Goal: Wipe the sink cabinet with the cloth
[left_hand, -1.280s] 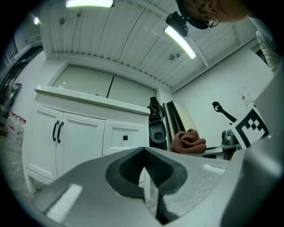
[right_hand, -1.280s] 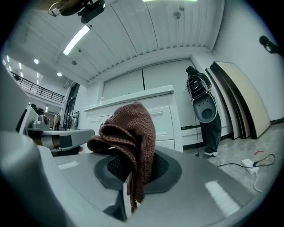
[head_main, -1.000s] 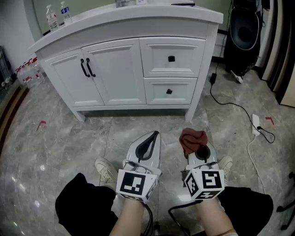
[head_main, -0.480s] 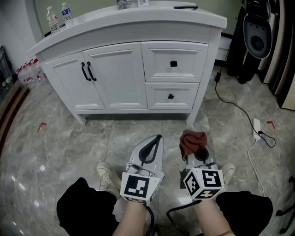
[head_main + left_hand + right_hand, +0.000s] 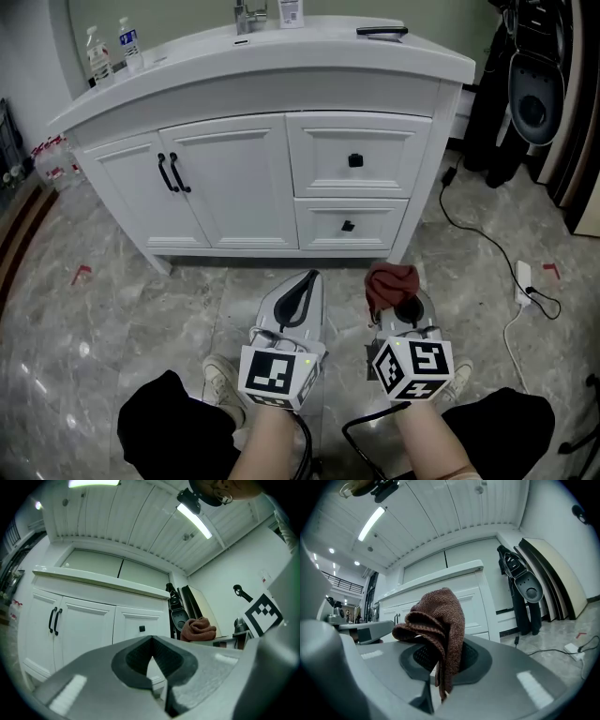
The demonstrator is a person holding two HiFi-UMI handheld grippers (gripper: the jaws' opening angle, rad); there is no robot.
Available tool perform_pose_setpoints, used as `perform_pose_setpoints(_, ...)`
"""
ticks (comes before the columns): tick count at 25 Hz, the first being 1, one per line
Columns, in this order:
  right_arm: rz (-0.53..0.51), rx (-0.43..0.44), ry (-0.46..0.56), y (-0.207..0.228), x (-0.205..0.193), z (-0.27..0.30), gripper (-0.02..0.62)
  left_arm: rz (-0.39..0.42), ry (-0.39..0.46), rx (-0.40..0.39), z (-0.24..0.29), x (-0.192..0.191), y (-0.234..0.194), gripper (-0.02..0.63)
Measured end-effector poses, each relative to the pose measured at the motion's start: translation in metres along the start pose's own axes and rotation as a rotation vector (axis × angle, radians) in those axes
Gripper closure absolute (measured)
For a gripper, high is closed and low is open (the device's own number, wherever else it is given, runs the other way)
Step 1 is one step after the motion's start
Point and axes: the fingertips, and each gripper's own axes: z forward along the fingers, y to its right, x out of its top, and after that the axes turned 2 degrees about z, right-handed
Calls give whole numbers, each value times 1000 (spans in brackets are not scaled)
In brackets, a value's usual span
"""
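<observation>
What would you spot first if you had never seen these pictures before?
First comes the big white sink cabinet with black handles, standing straight ahead on the grey marble floor. Next is the crumpled reddish-brown knitted cloth, pinched in the right gripper low in front of the cabinet. The left gripper beside it is shut and holds nothing.

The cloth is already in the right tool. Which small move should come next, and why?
Probably carry the right tool forward toward the white sink cabinet, to bring the brown cloth against its front. Its jaws are shut on the cloth, yet it hangs over the floor, apart from the cabinet. The left tool is shut and holds nothing.
</observation>
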Motion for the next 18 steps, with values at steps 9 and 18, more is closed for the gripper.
perform_pose_setpoints(9,-17,103,11,-9,21,80,518,-1,5,45,50,7,-46,606)
perform_pose_setpoints(18,52,181,-1,-4,41,146,518,-42,23,87,98,0,-81,606)
